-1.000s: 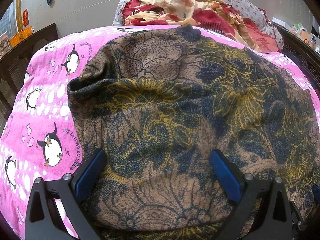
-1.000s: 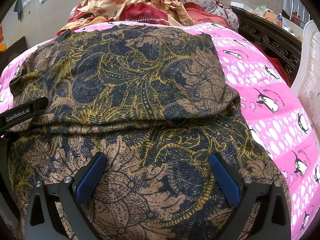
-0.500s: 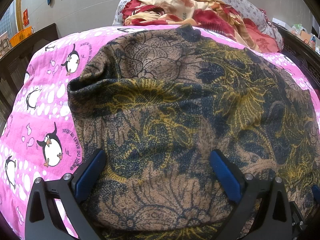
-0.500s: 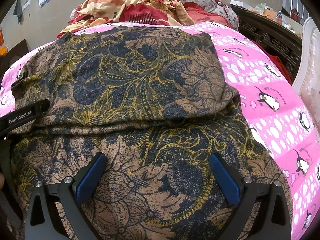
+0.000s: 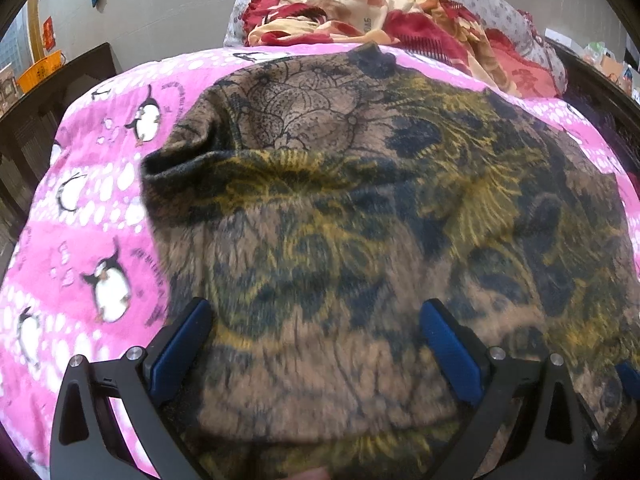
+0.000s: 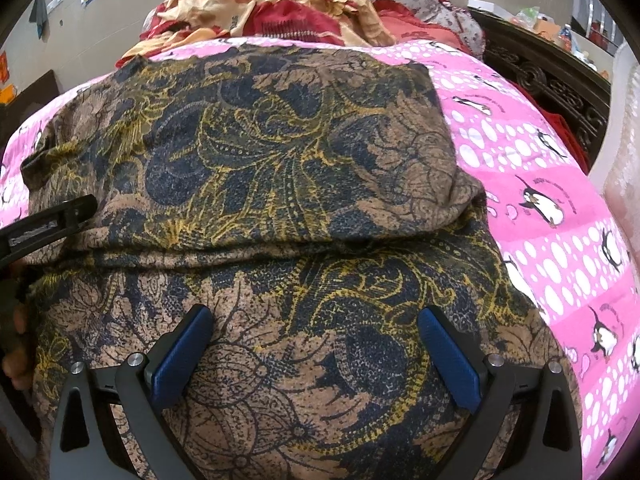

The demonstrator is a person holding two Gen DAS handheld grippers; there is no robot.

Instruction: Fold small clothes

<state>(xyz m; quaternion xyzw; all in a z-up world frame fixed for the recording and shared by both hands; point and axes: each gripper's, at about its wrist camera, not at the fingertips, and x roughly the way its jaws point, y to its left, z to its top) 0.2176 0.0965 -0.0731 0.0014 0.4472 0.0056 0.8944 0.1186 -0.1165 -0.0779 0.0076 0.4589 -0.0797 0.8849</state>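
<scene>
Presently, both claws, left claw (image 5: 316,334) and right claw (image 6: 312,334), are hovering released over the patterned garment (image 6: 280,168) on the bed (image 6: 560,216), needing a near-hem pinch, judged best lifted evenly.

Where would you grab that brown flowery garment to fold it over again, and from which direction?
Probably at the near hem of the brown floral garment, coming in low from the near side. It lies flat on the pink penguin blanket with a fold ridge across its middle, so the near edge is the loose one. The left gripper and right gripper are both open above it.
</scene>
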